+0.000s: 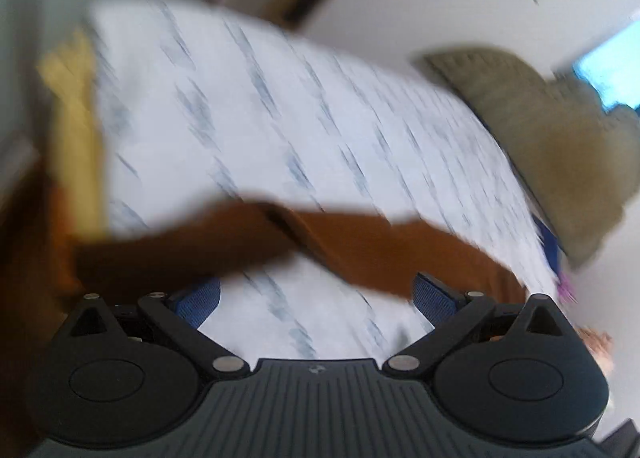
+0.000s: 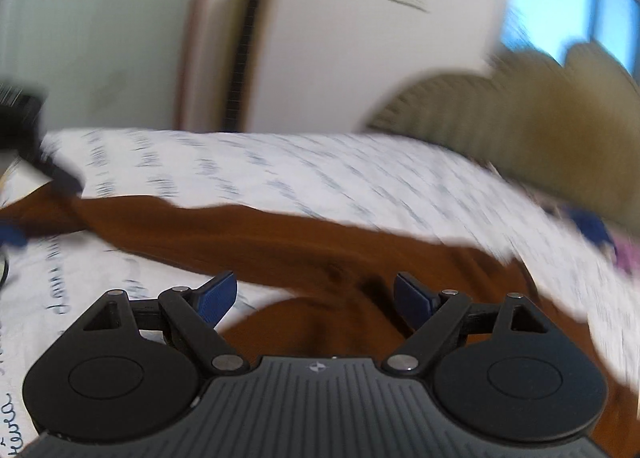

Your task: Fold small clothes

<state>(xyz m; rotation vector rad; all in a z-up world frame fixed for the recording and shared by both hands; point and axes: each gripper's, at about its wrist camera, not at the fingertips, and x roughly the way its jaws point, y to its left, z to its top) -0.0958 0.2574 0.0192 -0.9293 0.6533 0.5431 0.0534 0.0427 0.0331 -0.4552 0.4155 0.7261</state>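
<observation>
A brown garment [image 1: 340, 246] lies stretched across a white bed sheet with blue print [image 1: 260, 118]; both views are blurred by motion. My left gripper [image 1: 316, 298] is open, its blue pads [image 1: 200, 300] wide apart just short of the garment's near edge, holding nothing. In the right wrist view the same brown garment [image 2: 300, 250] runs from the left edge to the lower right. My right gripper [image 2: 316, 298] is open over the cloth, blue pads [image 2: 218, 296] apart and empty. The left gripper [image 2: 24, 126] shows blurred at the far left above the garment's end.
An olive-tan knitted pillow or blanket [image 1: 540, 146] lies at the bed's right side, also in the right wrist view [image 2: 520, 118]. A yellow cloth [image 1: 76, 130] hangs at the bed's left edge. Small blue and purple items [image 2: 600, 234] sit near the pillow. White walls and a door frame [image 2: 252, 38] stand behind.
</observation>
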